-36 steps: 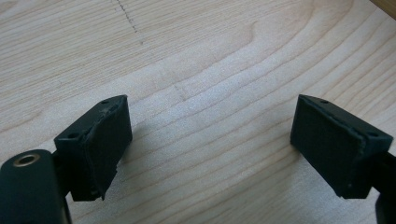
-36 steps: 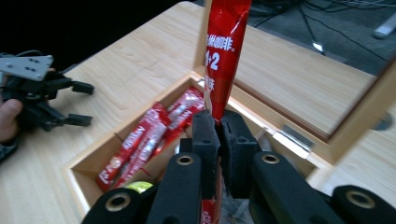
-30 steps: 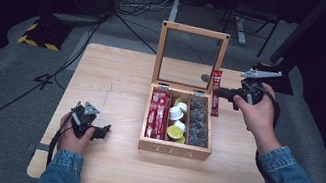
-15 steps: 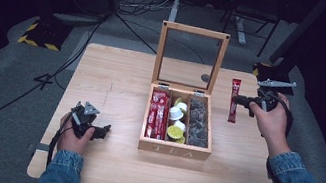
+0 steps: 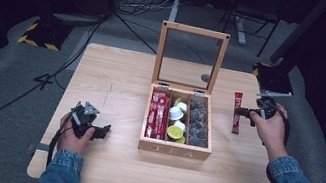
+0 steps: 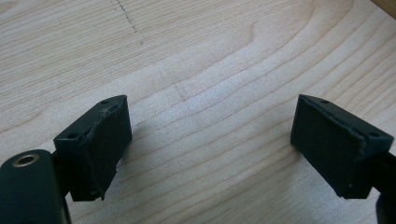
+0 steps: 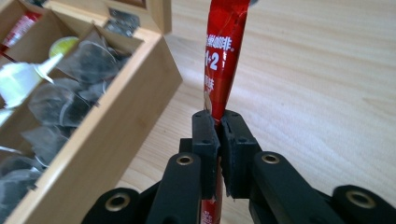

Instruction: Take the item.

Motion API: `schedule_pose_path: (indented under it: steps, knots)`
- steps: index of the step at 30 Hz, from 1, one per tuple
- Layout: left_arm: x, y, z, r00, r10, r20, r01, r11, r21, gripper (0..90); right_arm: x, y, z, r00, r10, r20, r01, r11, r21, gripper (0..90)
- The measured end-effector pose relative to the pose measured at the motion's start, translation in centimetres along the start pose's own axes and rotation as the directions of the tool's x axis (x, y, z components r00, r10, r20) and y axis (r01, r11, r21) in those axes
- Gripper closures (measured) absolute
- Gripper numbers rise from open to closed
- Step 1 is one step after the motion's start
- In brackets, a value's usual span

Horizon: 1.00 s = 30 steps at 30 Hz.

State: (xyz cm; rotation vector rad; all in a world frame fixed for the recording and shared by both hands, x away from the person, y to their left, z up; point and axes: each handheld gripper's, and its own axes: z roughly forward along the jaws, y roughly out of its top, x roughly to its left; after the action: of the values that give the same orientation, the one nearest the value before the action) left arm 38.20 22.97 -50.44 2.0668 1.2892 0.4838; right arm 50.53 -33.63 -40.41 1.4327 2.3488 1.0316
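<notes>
**Sachet Removal From Tea Box: Status**

Left gripper (image 5: 102, 131): resting at the near left of the pale wooden table (image 5: 117, 78), jaws wide apart, nothing between them but bare wood grain.

Centre: open light-wood tea box with glass-paned lid (image 5: 178, 124), lid standing upright. Three compartments inside. Left compartment holding more red stick sachets (image 5: 157, 116); middle compartment holding small white and yellow-green creamer cups (image 5: 176, 123); right compartment holding grey pyramid tea bags (image 5: 198, 123). Lettering "TEA" legible on the box's front wall.

Right of the box: long red stick sachet (image 5: 236, 112), clear of the box and lying roughly along the table surface, whether touching it cannot be told. Right gripper (image 5: 242, 112): jaws clamped on the sachet partway along its length, as confirmed in the right gripper view (image 7: 223, 79). White print on the sachet reading "1+2", with smaller characters above and below too blurred to read.

Progress, as judged: extraction from the box done; sachet brought out to the right side. Remaining: setting down, release, then possibly further sachets from the left compartment.
</notes>
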Motion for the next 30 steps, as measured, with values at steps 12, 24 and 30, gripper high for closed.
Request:
schedule_pose_path:
  steps: [12, 24, 30]
  knots:
    - [0.0, 0.0, 0.0, 1.0000, 0.001, 0.000, -0.001, 1.0000, 0.000, 12.8, -1.0, -1.5, 1.9, 0.9970, 0.076, -0.008, -0.075, 0.994, 0.082, 85.2]
    - [0.0, 0.0, 0.0, 1.0000, 0.000, 0.000, 0.000, 1.0000, -0.001, 12.8, -1.5, -2.7, 3.2, 0.9890, 0.147, -0.012, -0.145, 0.984, 0.107, 85.2]
    - [0.0, 0.0, 0.0, 1.0000, 0.000, -0.001, 0.000, 1.0000, -0.001, 12.8, -1.7, -3.4, 3.7, 0.9868, 0.162, 0.005, -0.162, 0.982, 0.096, 79.1]
